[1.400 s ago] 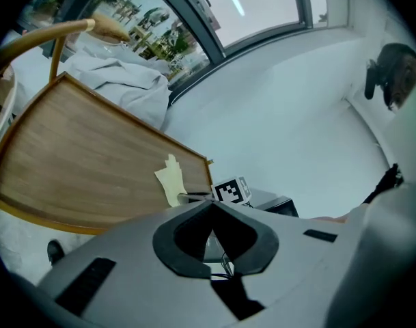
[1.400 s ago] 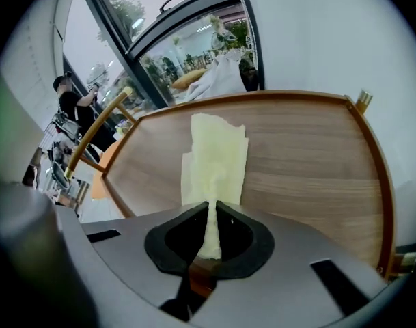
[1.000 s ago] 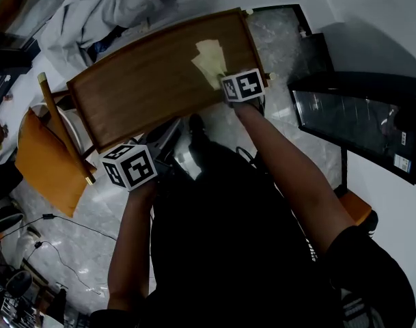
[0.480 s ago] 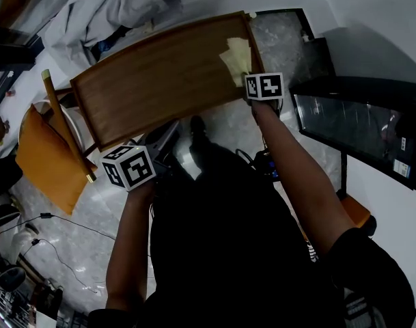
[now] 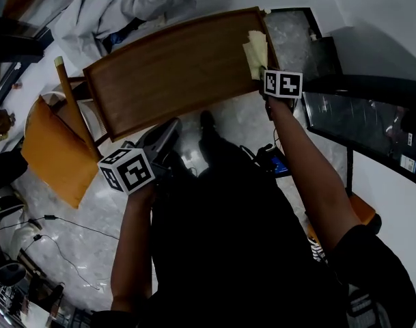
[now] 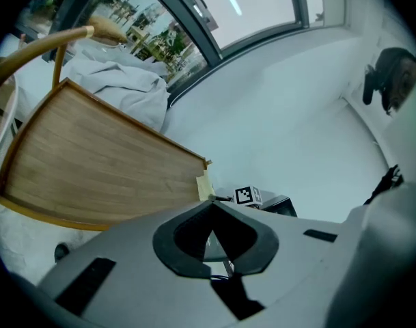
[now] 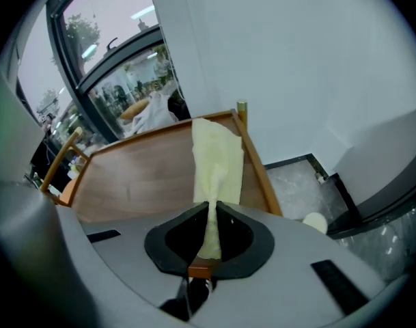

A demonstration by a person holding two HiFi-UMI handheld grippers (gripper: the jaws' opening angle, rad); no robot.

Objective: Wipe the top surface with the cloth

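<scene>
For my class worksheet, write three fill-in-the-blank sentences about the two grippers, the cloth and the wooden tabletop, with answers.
The right gripper is shut on a soft folded cloth coloured pale ____.
That cloth lies on the rimmed brown wooden tabletop, at its ____ end in the head view.
The left gripper, held off the tabletop, has jaws shut on ____.
Answers: yellow; right; nothing.

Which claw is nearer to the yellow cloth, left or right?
Right. The right claw is shut on the yellow cloth lying on the wooden top; the left claw is off the top, beyond its near edge, apart from the cloth.
</scene>
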